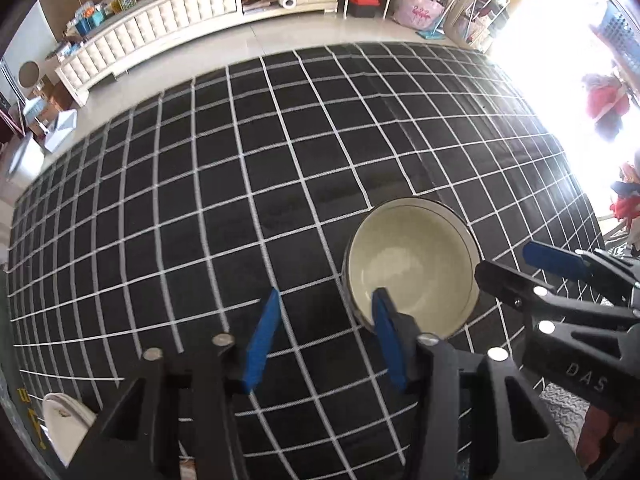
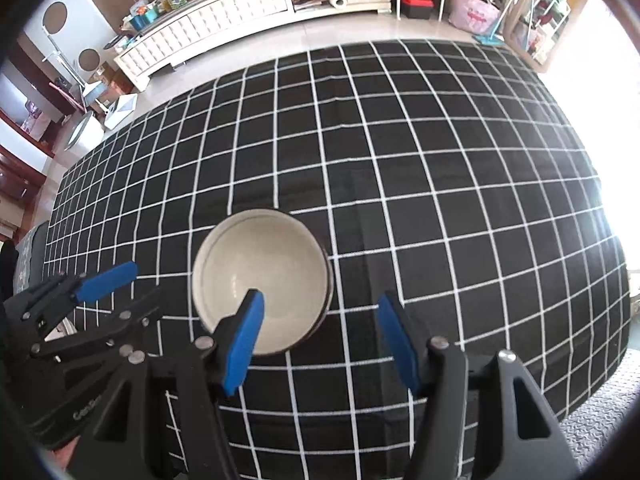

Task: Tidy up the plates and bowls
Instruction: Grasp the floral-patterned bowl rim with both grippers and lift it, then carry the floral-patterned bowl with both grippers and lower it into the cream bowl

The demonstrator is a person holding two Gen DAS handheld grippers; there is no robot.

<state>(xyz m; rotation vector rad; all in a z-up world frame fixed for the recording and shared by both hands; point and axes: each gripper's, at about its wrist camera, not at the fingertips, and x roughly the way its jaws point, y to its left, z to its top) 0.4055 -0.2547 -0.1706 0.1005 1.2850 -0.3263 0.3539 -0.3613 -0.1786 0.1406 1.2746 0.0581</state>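
A cream bowl with a dark rim (image 1: pixel 412 264) stands upright on the black checked tablecloth; it also shows in the right wrist view (image 2: pixel 262 276). My left gripper (image 1: pixel 326 338) is open and empty, its right finger over the bowl's near rim. My right gripper (image 2: pixel 322 346) is open and empty, its left finger over the bowl's near rim. Each gripper shows in the other's view: the right one (image 1: pixel 516 270) beside the bowl's right side, the left one (image 2: pixel 128 288) to the bowl's left. A white dish edge (image 1: pixel 64 424) shows at the lower left.
The tablecloth (image 2: pixel 440 200) covers the whole table. A white cabinet (image 2: pixel 224 20) with clutter lines the far wall. Bags and a rack stand at the far right (image 2: pixel 476 14). Grey textured fabric (image 2: pixel 600 416) lies past the table's near right edge.
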